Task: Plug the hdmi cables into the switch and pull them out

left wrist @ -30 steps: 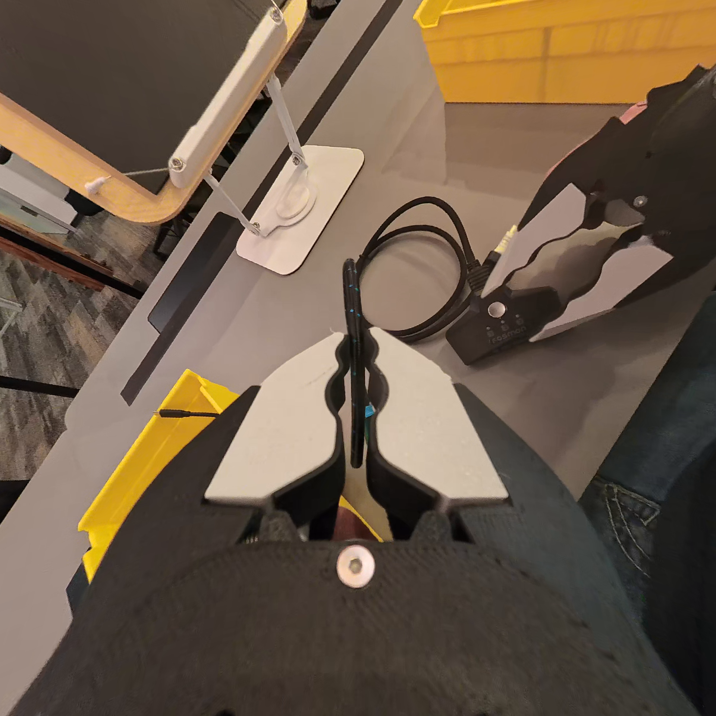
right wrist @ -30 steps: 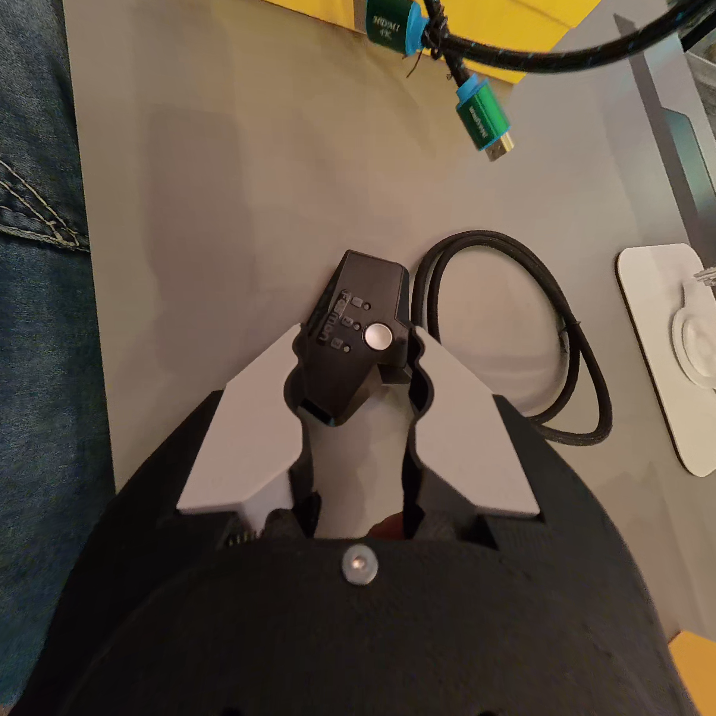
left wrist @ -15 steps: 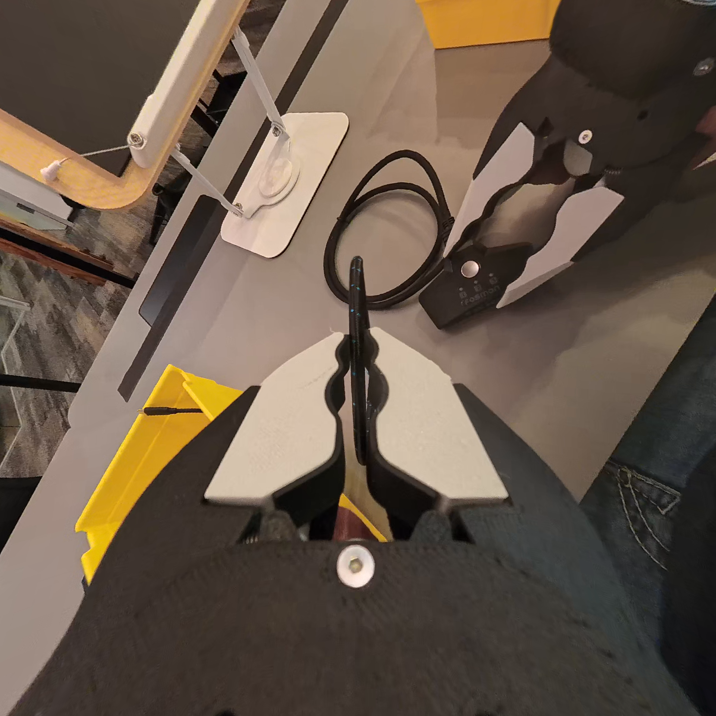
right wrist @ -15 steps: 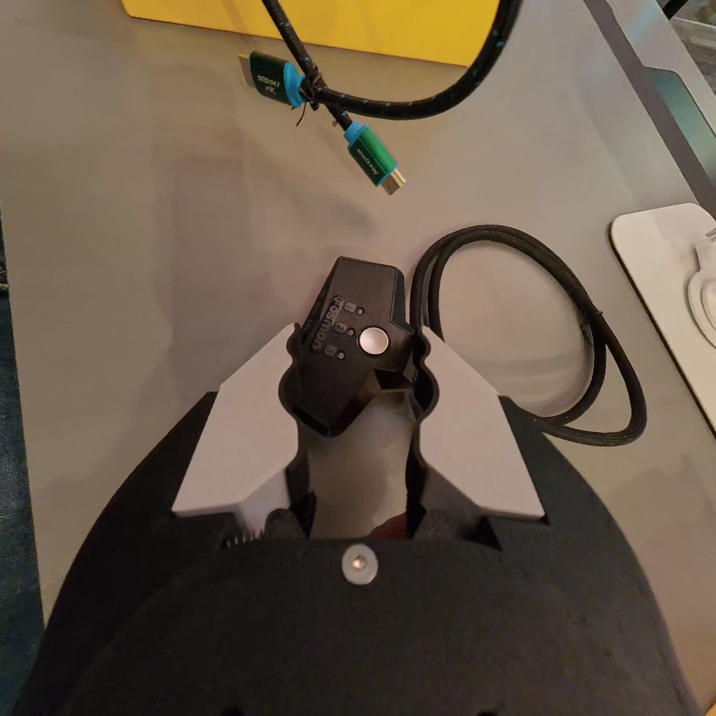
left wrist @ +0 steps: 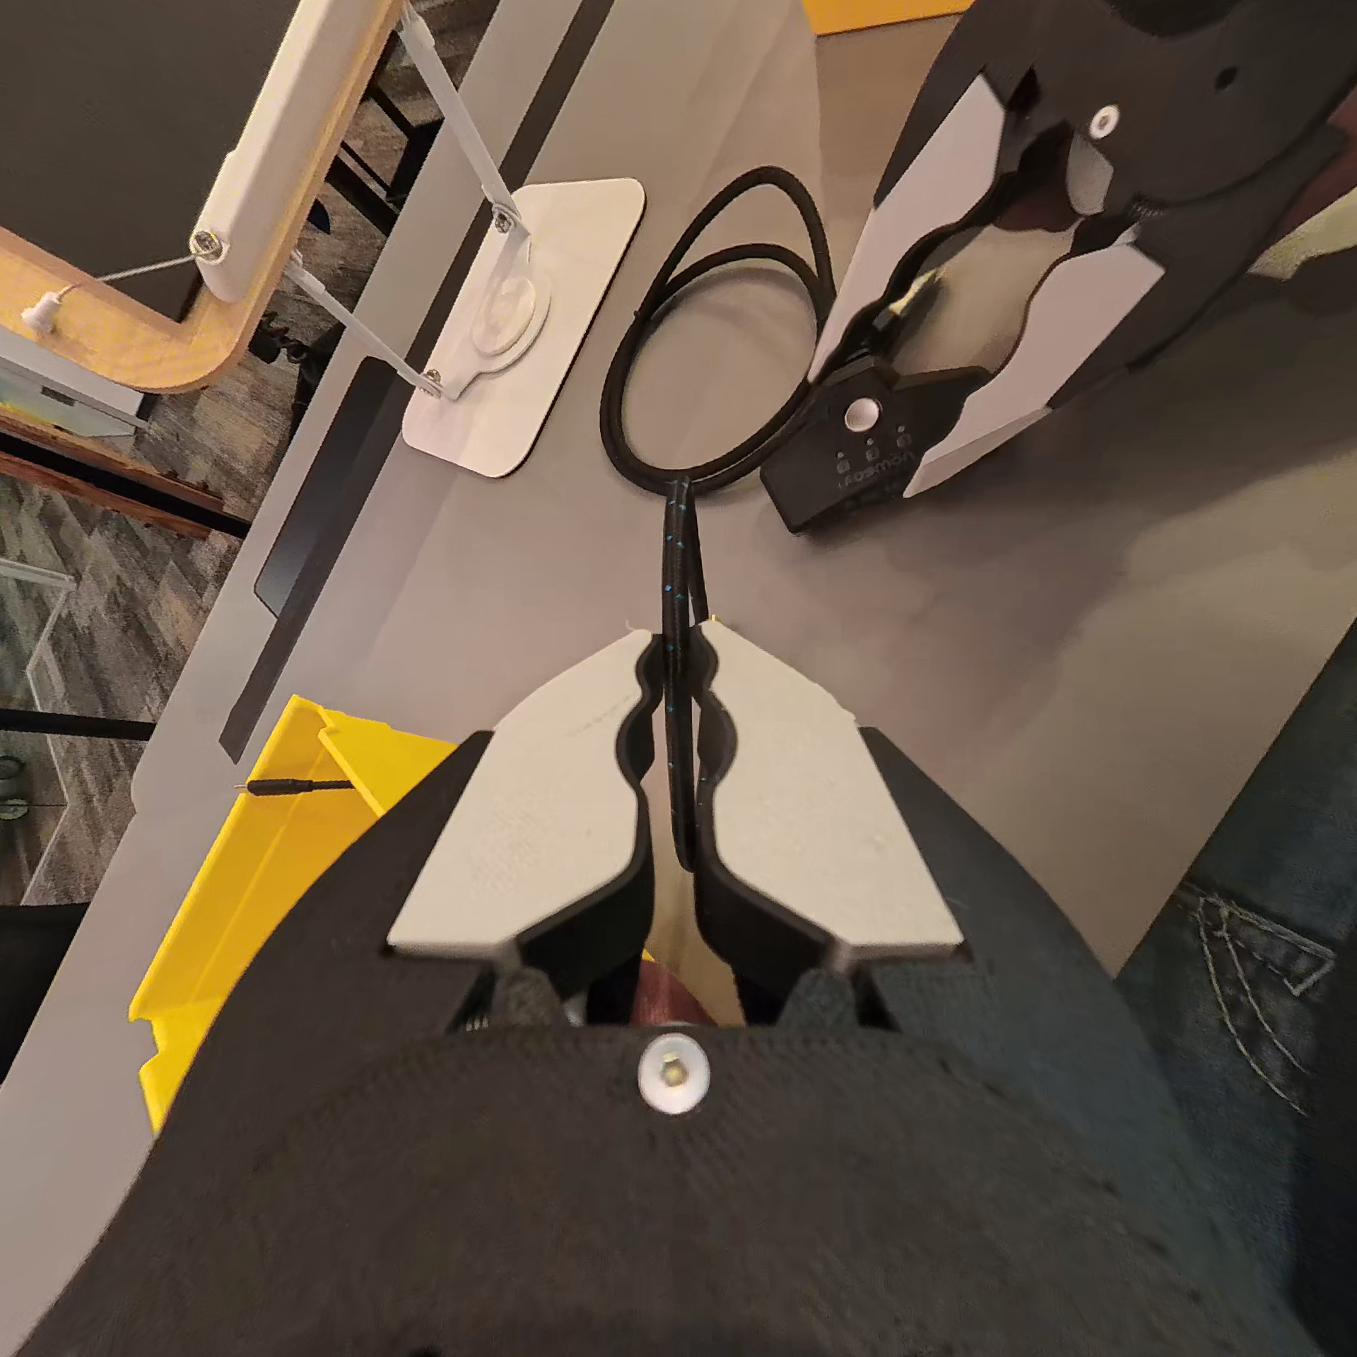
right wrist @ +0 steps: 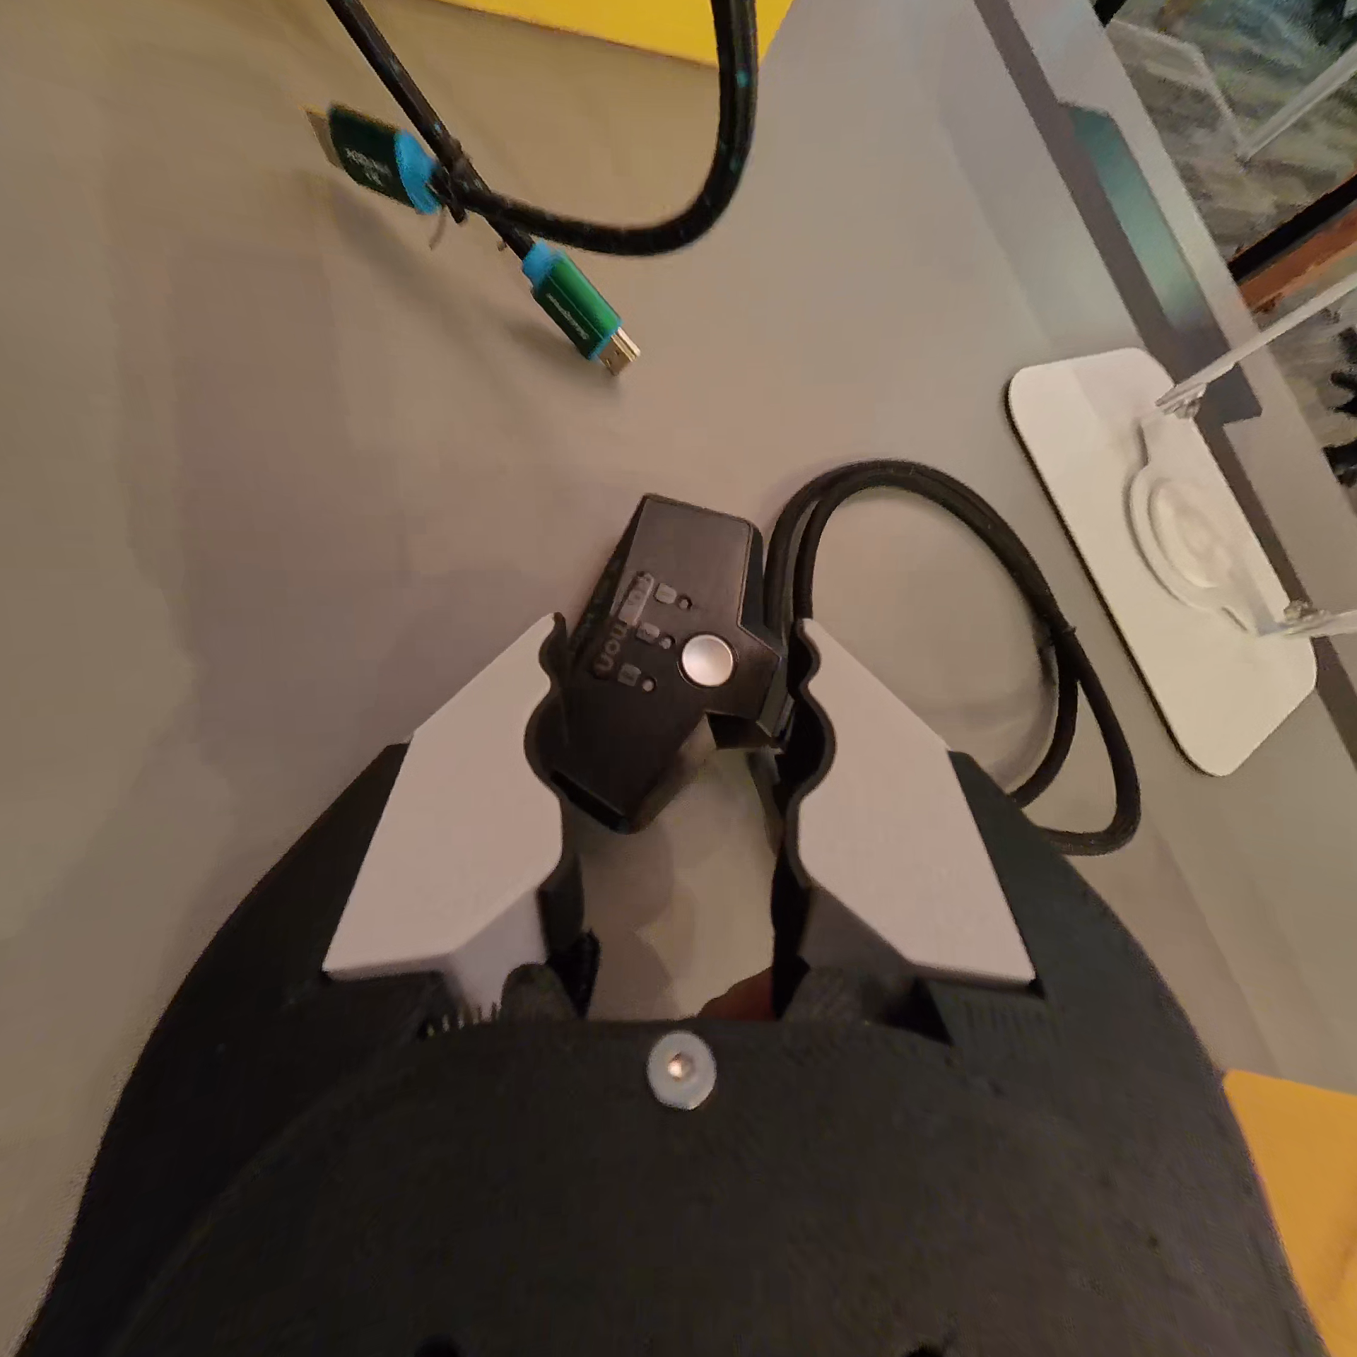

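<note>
Both claws are busy: the left gripper (left wrist: 674, 639) is clamped on a looped braided HDMI cable (left wrist: 677, 580), whose two green plugs (right wrist: 580, 310) hang free above the grey table (right wrist: 220, 440), while the right gripper (right wrist: 675, 639) pinches the black switch (right wrist: 672, 646) flat on the table. Neither plug is inserted yet, so, as I judge it, plugging and pulling both remain

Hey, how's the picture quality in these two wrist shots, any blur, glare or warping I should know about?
Left wrist view: warm dim light, fisheye bending the desk edges, left gripper and braided cable sharp. Right wrist view: motion blur on the green plugs and the switch markings, soft shadows on the table, a bright glint on the switch's round button.
</note>
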Motion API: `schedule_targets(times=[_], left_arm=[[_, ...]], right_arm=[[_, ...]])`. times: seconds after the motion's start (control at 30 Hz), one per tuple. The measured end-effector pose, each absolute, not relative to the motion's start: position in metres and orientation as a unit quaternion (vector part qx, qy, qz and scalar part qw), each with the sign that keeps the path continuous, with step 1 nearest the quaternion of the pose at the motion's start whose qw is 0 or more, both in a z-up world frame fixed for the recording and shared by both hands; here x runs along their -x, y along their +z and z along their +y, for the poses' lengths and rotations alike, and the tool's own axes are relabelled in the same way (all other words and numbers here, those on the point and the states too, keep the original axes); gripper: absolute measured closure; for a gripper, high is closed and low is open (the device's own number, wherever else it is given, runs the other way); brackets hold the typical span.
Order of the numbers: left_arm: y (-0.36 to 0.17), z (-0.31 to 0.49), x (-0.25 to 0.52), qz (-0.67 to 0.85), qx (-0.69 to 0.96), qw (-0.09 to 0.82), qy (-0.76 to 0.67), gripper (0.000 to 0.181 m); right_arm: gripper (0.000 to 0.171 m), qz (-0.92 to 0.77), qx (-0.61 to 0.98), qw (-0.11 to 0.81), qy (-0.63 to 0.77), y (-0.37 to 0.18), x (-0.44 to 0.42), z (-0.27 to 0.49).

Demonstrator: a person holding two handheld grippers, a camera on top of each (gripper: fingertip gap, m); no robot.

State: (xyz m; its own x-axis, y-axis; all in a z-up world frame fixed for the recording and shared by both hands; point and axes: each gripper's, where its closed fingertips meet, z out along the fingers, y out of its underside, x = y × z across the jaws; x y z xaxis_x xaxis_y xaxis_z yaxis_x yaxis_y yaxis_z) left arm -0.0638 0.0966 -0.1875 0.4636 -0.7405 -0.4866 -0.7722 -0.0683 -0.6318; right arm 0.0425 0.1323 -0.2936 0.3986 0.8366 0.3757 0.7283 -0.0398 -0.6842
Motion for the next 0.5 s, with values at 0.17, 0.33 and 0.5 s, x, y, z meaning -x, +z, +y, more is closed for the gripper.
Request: schedule_targets(times=[0.17, 0.33, 0.5], left_arm=[[-0.183, 0.097, 0.060, 0.515, 0.729, 0.451, 0.005, 0.176], [-0.172, 0.093, 0.056, 0.511, 0.725, 0.461, -0.022, 0.176], [-0.162, 0.087, 0.053, 0.515, 0.717, 0.468, -0.034, 0.176]], right_arm=[[0.113, -0.545, 0.696, 0.454, 0.111, -0.272, -0.028, 0.120], [0.112, -0.563, 0.674, 0.459, 0.134, -0.263, -0.015, 0.110], [0.109, -0.575, 0.665, 0.456, 0.140, -0.263, -0.004, 0.107]])
